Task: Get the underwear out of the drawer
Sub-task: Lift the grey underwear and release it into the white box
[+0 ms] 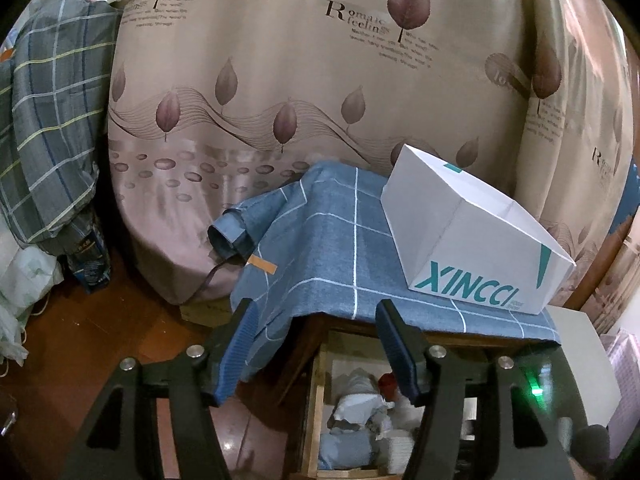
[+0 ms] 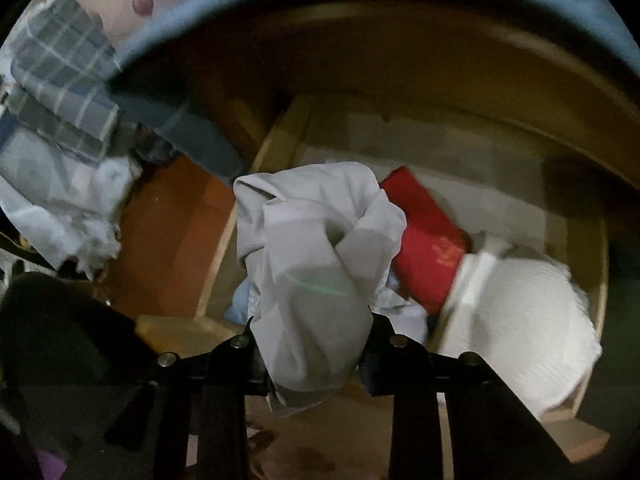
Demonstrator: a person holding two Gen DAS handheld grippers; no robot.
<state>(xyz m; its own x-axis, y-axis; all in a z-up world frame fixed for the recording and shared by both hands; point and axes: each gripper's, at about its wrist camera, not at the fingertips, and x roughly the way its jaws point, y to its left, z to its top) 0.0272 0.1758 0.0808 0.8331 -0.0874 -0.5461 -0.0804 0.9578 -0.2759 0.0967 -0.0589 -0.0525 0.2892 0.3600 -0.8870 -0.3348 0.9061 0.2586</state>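
Your right tool (image 2: 316, 344) had clamped the grey underwear (image 2: 316, 256), bunched above the open drawer (image 2: 520, 216); lifting it clear remained. Your left tool (image 1: 316, 344) hung open, empty.

Left wrist view: evenly lit and sharp; fisheye bending curves the bedspread (image 1: 304, 80) toward black corners, and a green lamp glows at lower right. Right wrist view: dim and motion-blurred, drawer (image 2: 440, 148) interior in deep shadow, a faint green arc of flare across the pale cloth (image 2: 316, 264), edges vignetted.
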